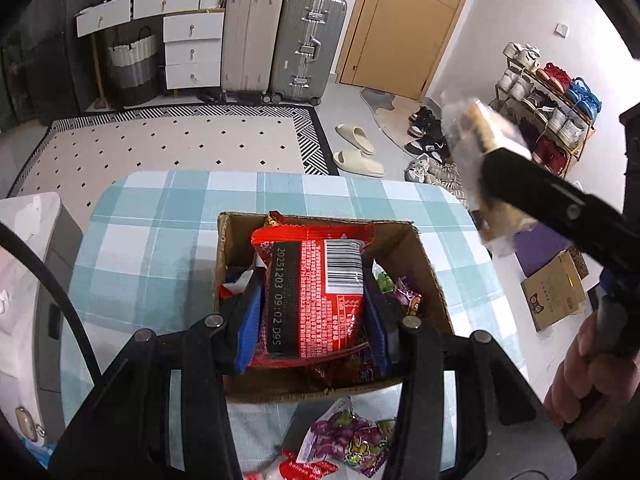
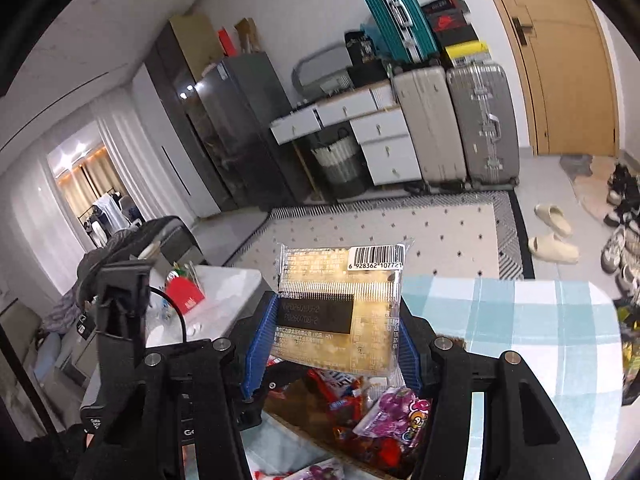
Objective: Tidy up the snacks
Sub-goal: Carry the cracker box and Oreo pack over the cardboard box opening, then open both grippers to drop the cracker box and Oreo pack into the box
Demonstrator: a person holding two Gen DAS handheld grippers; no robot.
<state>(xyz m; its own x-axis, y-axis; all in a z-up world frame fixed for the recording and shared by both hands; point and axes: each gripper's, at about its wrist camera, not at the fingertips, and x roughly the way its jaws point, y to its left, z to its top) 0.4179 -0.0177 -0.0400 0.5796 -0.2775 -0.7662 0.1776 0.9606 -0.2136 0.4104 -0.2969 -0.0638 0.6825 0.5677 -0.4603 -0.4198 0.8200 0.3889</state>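
My left gripper (image 1: 312, 296) is shut on a red snack packet (image 1: 316, 292) with a barcode, held over an open cardboard box (image 1: 424, 256) that contains several wrapped snacks. The box stands on a table with a blue checked cloth (image 1: 160, 248). My right gripper (image 2: 334, 320) is shut on a clear-wrapped pale cake (image 2: 340, 304), its blue pads (image 2: 260, 344) pressing both sides. In the left wrist view that cake (image 1: 484, 148) hangs up at the right, above the table's right edge. Below the right gripper lie red and purple packets (image 2: 392, 408) in the box.
A purple grape-sweet bag (image 1: 352, 436) and a red packet lie on the cloth in front of the box. A white side table (image 2: 224, 300) stands left. Beyond are a patterned rug (image 1: 168, 140), suitcases (image 1: 304, 48), slippers, a shoe rack (image 1: 552, 112) and a floor box (image 1: 556, 292).
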